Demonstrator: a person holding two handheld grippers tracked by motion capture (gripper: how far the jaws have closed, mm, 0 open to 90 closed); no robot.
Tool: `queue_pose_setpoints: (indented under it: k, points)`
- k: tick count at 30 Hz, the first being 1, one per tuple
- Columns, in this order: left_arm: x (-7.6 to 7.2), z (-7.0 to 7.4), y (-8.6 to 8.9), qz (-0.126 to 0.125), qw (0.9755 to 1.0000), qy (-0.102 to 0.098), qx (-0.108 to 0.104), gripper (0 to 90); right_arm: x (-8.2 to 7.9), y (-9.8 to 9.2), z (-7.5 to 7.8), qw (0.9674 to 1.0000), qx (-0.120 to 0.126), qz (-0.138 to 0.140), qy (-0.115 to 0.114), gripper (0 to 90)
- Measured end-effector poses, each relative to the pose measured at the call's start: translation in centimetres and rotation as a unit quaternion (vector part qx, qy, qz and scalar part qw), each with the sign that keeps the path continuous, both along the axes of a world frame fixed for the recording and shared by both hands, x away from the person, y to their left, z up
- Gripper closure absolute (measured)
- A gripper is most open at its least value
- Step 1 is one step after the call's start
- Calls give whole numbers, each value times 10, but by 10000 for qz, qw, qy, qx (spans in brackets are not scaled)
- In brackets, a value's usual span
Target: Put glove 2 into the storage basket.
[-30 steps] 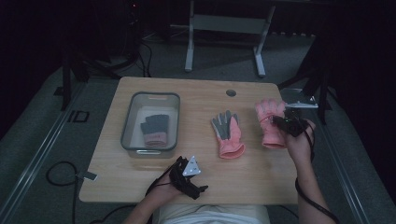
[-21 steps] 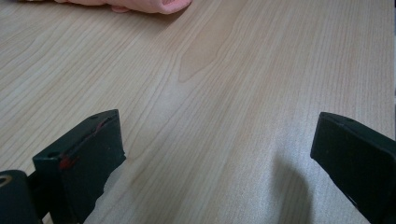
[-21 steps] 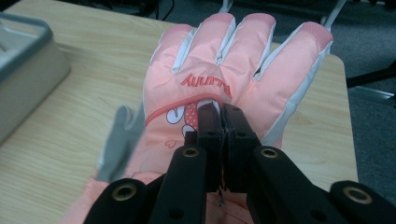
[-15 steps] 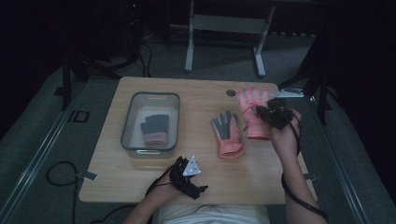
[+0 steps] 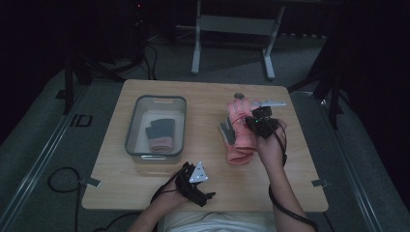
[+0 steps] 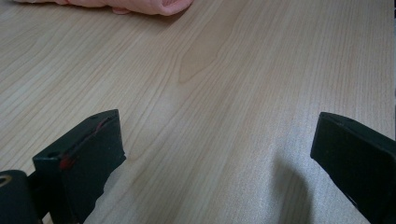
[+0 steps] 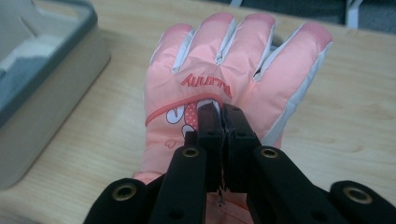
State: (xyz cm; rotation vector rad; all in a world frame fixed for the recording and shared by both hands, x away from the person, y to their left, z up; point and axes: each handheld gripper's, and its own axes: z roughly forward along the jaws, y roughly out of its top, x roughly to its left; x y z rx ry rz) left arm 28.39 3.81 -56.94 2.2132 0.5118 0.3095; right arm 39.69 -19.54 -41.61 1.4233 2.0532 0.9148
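Pink glove (image 7: pixel 233 79) pinched by right hand-held gripper (image 7: pixel 220 114); left hand-held gripper (image 6: pixel 215 154) wide, empty.

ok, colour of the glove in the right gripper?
Pink glove with grey trim, red lettering; clearest in right gripper view.

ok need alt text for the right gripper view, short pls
The right gripper has its two black jaws shut on the back of a pink glove with red lettering and a cartoon print, fingers spread away from the camera. Beneath is a light wooden table, with the corner of a grey bin at left.
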Motion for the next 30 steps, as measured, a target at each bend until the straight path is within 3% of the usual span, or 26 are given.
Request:
queue_pose_setpoints:
  k: [9,13,19,30]
  points:
    - [0,0,0,-16,10000,2,10,20,13,11,-33,9993,-172,24,331,872]
    - [0,0,0,-21,10000,12,4,20,20,13,-43,9986,-131,2,506,871]
    - [0,-1,1,-34,10000,0,32,20,27,14,-55,9980,-238,-37,583,869]
    - [0,-1,1,-36,10000,18,38,20,33,16,-73,9970,-198,3,742,858]
